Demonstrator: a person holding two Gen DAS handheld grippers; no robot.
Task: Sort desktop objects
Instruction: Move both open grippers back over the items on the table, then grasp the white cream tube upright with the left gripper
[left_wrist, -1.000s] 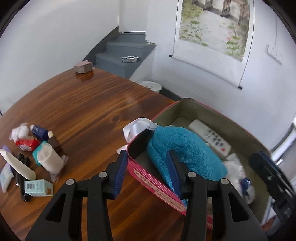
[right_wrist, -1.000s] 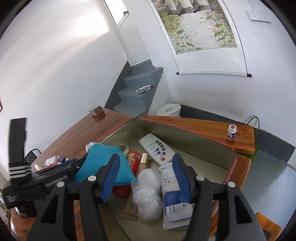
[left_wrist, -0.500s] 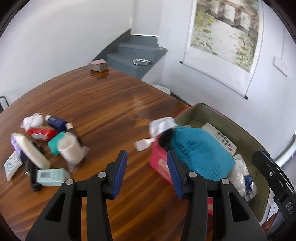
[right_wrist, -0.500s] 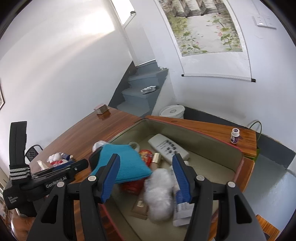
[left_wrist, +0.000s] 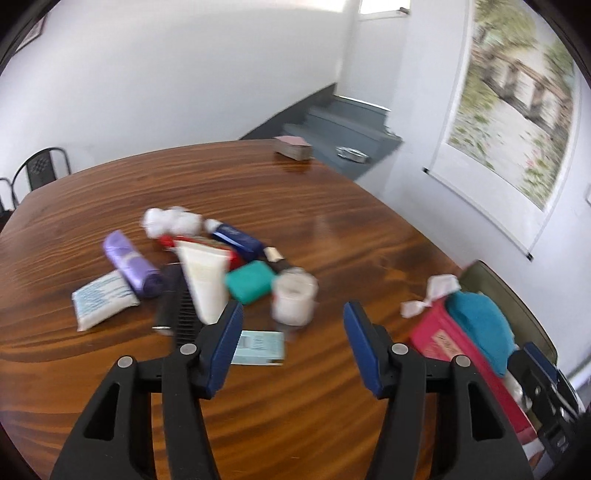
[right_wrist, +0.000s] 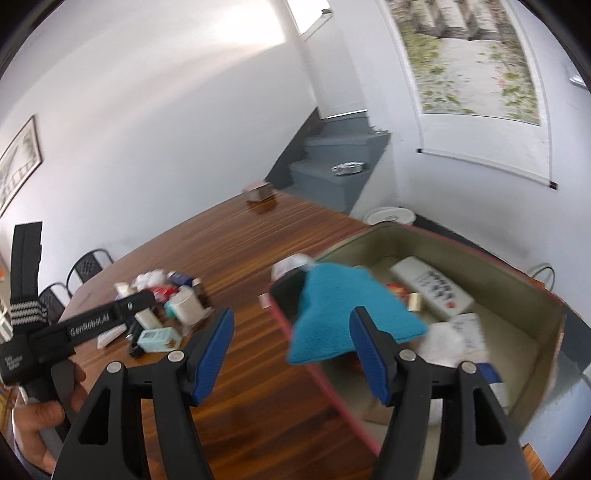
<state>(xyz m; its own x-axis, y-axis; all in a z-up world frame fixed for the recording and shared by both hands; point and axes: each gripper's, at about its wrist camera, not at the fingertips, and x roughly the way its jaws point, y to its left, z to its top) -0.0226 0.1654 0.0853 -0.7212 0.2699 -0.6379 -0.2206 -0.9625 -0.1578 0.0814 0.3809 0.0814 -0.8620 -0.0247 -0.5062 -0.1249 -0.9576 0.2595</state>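
Loose pile of small items sits mid-table on the wooden table, left of the box. In it: white tube, cap end toward the camera, lying across a black comb; teal soap-like case just beside the tube; white roll in clear wrap touching the case; purple roll over a white-blue tissue pack; dark blue tube; red packet; crumpled white wrap at the far edge. Pale green carton lies nearest, partly behind the left finger.

Left gripper spread, nothing between the pads; jaws have just been opening. Bare table under it; the pile lies ahead.

Pink-sided storage box at the table's right edge holds a teal cloth draped over its near rim, a white remote, and blurred packets.

Right gripper also spread and empty, jaws just widening, above the box's near wall.

Small block at the far table edge. Grey stairs and scroll painting behind.
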